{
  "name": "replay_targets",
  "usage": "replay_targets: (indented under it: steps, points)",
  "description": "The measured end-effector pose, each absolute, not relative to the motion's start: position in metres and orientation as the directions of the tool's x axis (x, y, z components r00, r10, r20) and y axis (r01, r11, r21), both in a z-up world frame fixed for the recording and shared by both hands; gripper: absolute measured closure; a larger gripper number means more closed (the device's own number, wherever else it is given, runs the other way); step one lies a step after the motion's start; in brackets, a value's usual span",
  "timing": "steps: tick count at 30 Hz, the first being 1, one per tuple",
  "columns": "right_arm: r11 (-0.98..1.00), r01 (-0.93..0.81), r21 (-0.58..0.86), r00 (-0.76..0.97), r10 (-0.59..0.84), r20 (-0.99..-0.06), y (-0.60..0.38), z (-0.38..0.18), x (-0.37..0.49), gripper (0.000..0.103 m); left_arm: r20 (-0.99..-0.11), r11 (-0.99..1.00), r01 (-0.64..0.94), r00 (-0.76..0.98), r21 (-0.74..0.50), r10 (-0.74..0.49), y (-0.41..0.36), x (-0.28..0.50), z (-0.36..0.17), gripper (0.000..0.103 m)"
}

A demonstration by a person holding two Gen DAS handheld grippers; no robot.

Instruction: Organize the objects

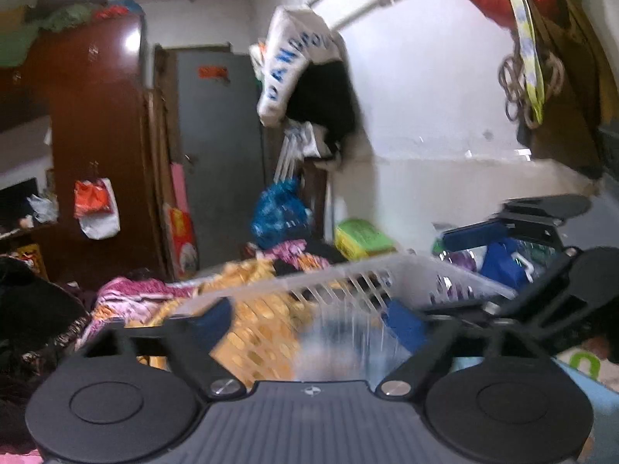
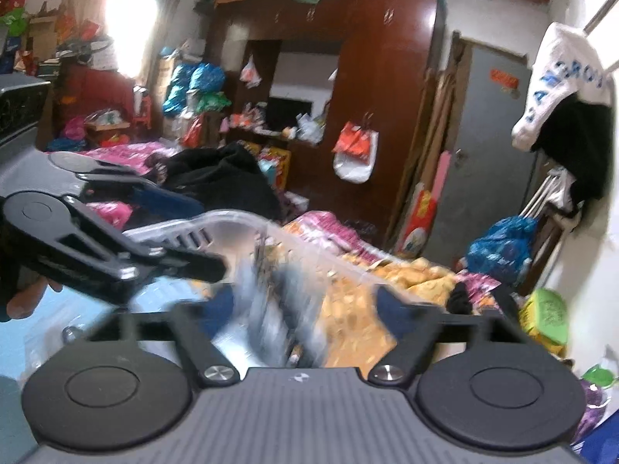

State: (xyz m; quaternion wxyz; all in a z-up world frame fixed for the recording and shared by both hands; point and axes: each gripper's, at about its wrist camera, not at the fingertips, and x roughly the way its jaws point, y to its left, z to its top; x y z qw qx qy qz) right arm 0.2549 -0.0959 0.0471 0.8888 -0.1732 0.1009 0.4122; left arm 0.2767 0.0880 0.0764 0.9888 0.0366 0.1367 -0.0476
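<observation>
Clear plastic basket [image 1: 387, 282] w/ slotted walls sits up in the air between both tongs, above the bed [image 1: 247, 282]; heavy blur on it. Left tongs [image 1: 317, 319]: blue fingertips [image 1: 402, 323] spread wide, basket wall blurred between them, can't tell if they grip it or just straddle it. Right tongs [image 2: 305, 305]: also spread wide, basket [image 2: 240, 228] rim and slats between the tips, contact too smeared to call. In the right view the left tongs reach in from the left, one black finger over the basket rim. Something dark and blurry is inside the basket, unreadable. Bed below has an orange-yellow blanket [image 2: 359, 305] and pink floral sheet [image 2: 332, 228]. Beyond: brown wardrobe [image 2: 387, 96], grey door [image 2: 487, 147], white garment w/ blue lettering [image 2: 561, 77] hung on the wall, blue bag [image 2: 499, 251] near the corner.
</observation>
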Motion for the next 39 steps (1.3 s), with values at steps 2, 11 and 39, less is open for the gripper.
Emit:
replay_targets:
  steps: [2, 11, 39]
  points:
    - [0.620, -0.752, -0.222, 0.658, 0.688, -0.307, -0.099, 0.049, 0.254, 0.003, -0.255, 0.994, 0.101, 0.963, 0.033, -0.090, 0.094, 0.271, 0.081, 0.009]
    - [0.693, -0.711, -0.123, 0.696, 0.666, -0.268, -0.145, 0.049, 0.203, 0.000, -0.204, 0.995, 0.086, 0.976, 0.057, -0.073, 0.082, 0.198, 0.081, 0.009]
    - [0.611, -0.792, -0.002, 0.571, 0.739, -0.358, -0.221, -0.084, 0.107, 0.018, -0.354, 0.903, 0.427, 0.852, 0.043, -0.386, 0.006, 0.074, -0.068, 0.032]
